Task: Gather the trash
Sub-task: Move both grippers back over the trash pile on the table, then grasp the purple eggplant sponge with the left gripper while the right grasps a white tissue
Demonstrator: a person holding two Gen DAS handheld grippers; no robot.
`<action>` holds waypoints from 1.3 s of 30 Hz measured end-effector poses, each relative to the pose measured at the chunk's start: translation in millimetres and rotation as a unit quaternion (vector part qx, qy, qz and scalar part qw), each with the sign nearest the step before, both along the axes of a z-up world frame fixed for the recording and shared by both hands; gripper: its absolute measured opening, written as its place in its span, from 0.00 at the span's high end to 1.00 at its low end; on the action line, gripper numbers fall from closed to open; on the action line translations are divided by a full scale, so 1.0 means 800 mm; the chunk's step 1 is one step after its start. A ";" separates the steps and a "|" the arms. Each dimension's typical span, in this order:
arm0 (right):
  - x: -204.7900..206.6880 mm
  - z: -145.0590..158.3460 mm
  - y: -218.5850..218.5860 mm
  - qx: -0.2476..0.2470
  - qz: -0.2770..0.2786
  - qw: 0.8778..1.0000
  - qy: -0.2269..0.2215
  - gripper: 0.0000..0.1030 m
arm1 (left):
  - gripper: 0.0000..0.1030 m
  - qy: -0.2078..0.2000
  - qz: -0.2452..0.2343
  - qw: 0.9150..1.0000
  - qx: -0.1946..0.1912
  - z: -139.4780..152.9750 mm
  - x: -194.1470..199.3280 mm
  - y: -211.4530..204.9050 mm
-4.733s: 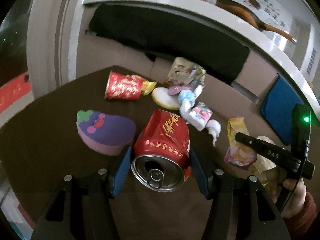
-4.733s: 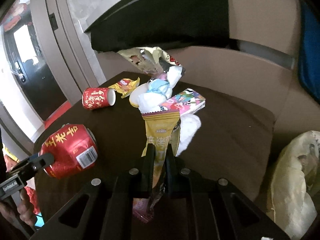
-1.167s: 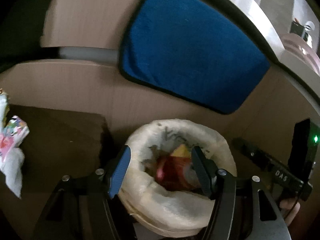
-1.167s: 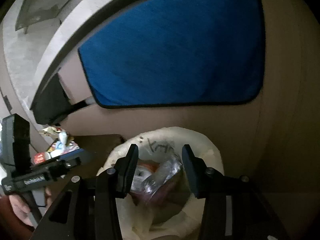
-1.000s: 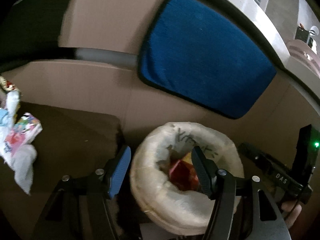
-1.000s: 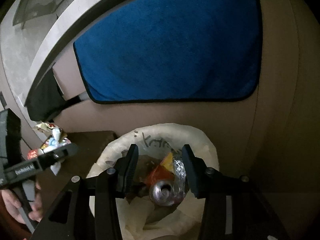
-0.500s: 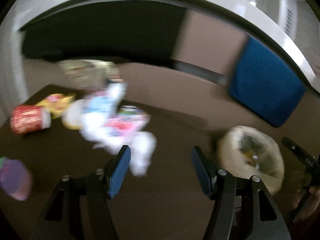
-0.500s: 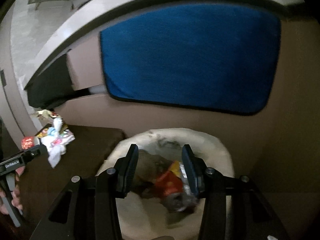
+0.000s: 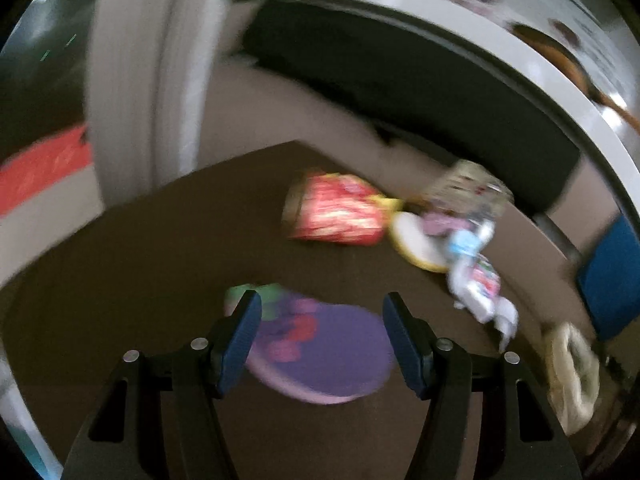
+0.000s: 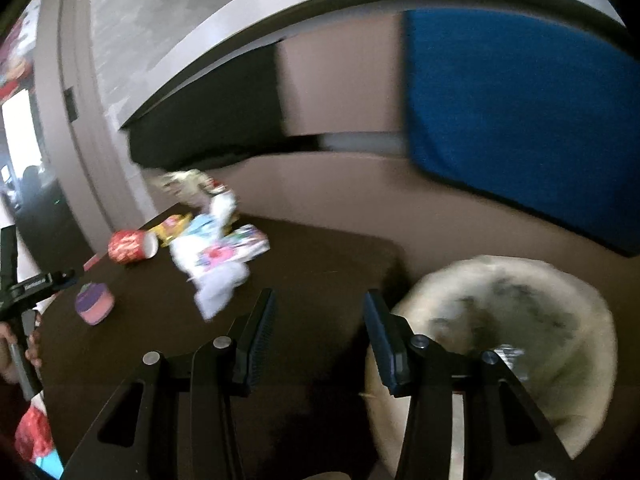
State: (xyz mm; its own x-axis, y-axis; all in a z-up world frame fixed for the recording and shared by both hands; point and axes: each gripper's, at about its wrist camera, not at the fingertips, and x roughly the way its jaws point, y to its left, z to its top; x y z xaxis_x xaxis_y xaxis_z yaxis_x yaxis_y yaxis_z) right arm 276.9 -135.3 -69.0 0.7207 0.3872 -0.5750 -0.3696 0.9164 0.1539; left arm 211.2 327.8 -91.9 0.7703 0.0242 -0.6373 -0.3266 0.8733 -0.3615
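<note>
Both grippers, left (image 9: 322,338) and right (image 10: 318,336), have jaws open and empty. Some trash lies in the bag (image 10: 560,380) off the worktop's (image 10: 320,280) right edge; cup (image 9: 336,212) and wrappers (image 10: 218,248) remain near its far edge.

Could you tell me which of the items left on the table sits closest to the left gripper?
The purple eggplant-shaped toy, framed between the left gripper's open jaws; the red cup and the wrappers lie farther back.

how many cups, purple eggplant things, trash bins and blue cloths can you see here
red cup: 1
purple eggplant thing: 1
lined trash bin: 1
blue cloth: 1
total: 4
</note>
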 end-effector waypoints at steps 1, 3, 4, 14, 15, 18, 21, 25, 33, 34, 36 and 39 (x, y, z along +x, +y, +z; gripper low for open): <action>0.001 -0.001 0.012 -0.004 0.006 1.000 0.002 0.58 | 0.38 0.009 0.019 0.999 -0.033 -0.009 -0.005 0.019; 0.001 -0.005 0.037 -0.012 0.023 1.000 0.007 0.58 | 0.38 0.020 0.031 0.996 -0.084 -0.026 -0.016 0.038; 0.000 -0.006 0.046 -0.016 0.029 0.999 0.008 0.58 | 0.38 0.025 0.031 0.994 -0.105 -0.033 -0.017 0.041; 0.002 -0.014 0.097 -0.032 0.051 0.998 0.024 0.58 | 0.38 0.034 0.021 0.985 -0.170 -0.049 0.012 0.021; 0.002 -0.016 0.099 -0.035 0.052 0.998 0.026 0.58 | 0.38 0.036 0.018 0.988 -0.150 -0.048 0.023 0.015; -0.002 -0.022 0.099 -0.049 0.052 0.997 0.026 0.58 | 0.38 0.051 -0.005 0.995 -0.084 -0.041 0.056 -0.007; -0.002 -0.027 0.095 -0.058 0.049 0.997 0.026 0.58 | 0.37 0.060 -0.023 0.997 -0.036 -0.033 0.082 -0.026; 0.014 -0.031 0.095 -0.042 0.054 0.997 0.035 0.58 | 0.37 0.064 -0.102 0.992 -0.037 -0.033 0.109 -0.048; 0.067 -0.045 0.141 -0.030 0.077 0.996 0.042 0.58 | 0.37 0.042 -0.135 0.990 -0.024 -0.011 0.090 -0.058; 0.078 -0.048 0.146 -0.021 0.074 0.996 0.047 0.58 | 0.37 0.040 -0.126 0.991 -0.033 -0.009 0.084 -0.055; 0.098 -0.056 0.155 -0.011 0.062 0.996 0.060 0.58 | 0.37 0.041 -0.111 0.992 -0.045 -0.007 0.079 -0.054; 0.125 -0.075 0.168 -0.014 0.054 0.995 0.087 0.58 | 0.37 0.045 -0.098 0.992 -0.068 -0.007 0.070 -0.050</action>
State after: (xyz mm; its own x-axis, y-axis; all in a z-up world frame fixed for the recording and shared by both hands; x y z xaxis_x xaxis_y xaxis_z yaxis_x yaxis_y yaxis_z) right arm 376.8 -0.6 -128.7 0.5645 0.4388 -0.6992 -0.4358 0.8778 0.1990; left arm 266.9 287.7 -97.8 0.6921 -0.2100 -0.6906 -0.1923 0.8685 -0.4568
